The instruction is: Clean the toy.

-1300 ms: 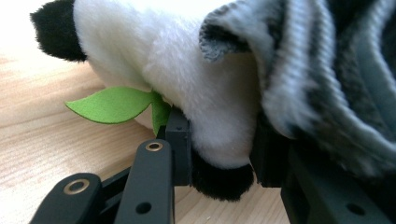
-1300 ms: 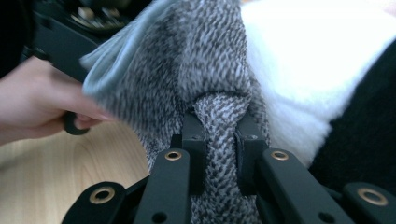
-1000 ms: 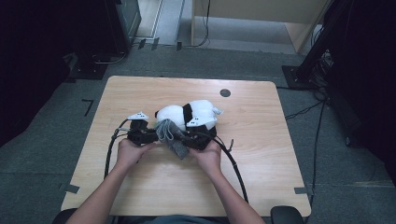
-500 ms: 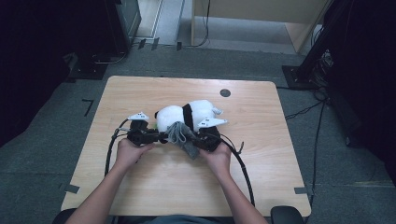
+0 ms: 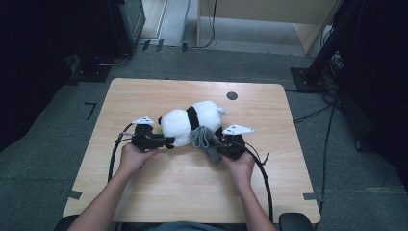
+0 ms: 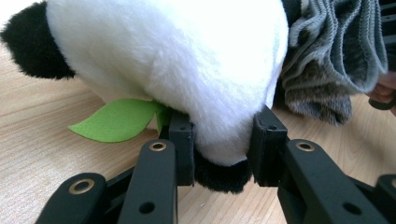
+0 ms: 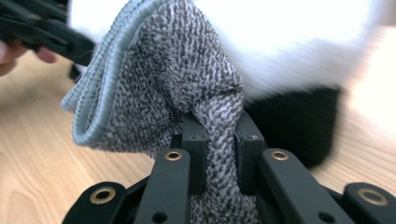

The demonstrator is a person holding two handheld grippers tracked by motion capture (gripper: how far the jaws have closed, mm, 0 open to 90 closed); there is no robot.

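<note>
Left gripper point(image 6: 219, 154) clamped plush panda point(image 6: 187, 70); green leaf point(image 6: 116, 121) seen there. Right gripper point(image 7: 219, 149) pinched grey sock point(image 7: 163, 88) on worktop point(image 5: 192, 183).

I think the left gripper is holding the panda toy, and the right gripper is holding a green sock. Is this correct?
One detail is wrong: the sock is grey, not green, as the right gripper view shows, with the right gripper shut on it. The only green thing is a felt leaf under the panda toy. The left gripper does hold the panda toy.
</note>
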